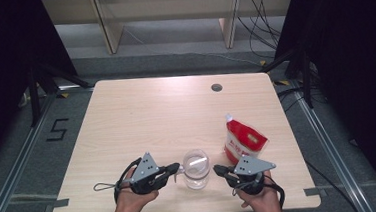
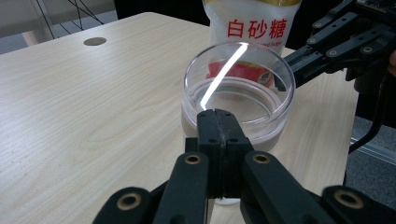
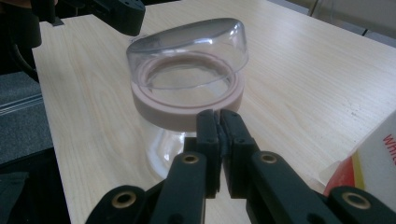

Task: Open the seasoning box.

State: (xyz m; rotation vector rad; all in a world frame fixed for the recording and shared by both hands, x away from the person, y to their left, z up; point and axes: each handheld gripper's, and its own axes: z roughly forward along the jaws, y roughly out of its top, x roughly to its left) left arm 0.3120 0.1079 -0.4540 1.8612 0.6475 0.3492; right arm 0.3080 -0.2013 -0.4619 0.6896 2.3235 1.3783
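A clear glass jar [image 1: 196, 169] with a pale pink seal ring and a clear lid stands near the table's front edge, between my two grippers. My left gripper [image 1: 176, 169] points at it from the left, jaws shut and empty, tips right at the jar's wall [image 2: 238, 100]. From the right, my right gripper [image 1: 217, 171] points at the same jar [image 3: 187, 93], also shut with nothing between the jaws. In the left gripper view its own tips [image 2: 218, 114] sit against the jar's near side. The right gripper's tips [image 3: 217, 116] sit just below the pink ring.
A red and white sugar bag [image 1: 243, 141] stands just behind the right gripper, and it rises behind the jar [image 2: 252, 25]. A round cable hole [image 1: 217, 87] sits near the wooden table's [image 1: 142, 119] far edge. Shelving and cables lie beyond.
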